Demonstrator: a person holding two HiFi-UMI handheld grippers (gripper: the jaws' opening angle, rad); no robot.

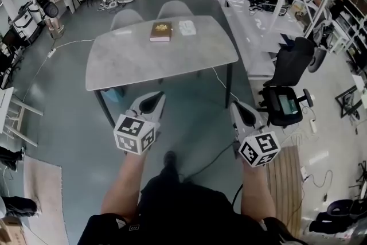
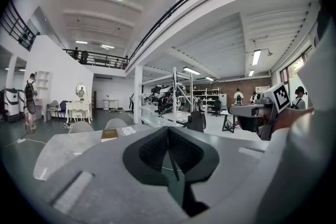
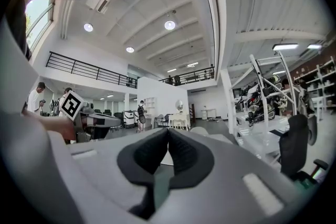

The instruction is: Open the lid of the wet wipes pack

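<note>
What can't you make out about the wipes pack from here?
- Head view: the wet wipes pack on the far side of the table is too small to show its lid, or whether it is open.
- Left gripper view: it is a tiny pale patch beside the brown book; no detail.
- Right gripper view: the right gripper blocks the tabletop with its own body; pack unseen.

surface (image 1: 132, 66): grey, carries brown book (image 1: 161, 31) and, just beside it, white wet wipes pack (image 1: 187, 27), both near the far edge | left tongs (image 1: 156, 99), right tongs (image 1: 239, 109): before the near edge, well apart from the pack | grey chairs (image 1: 175, 8): behind the surface
</note>
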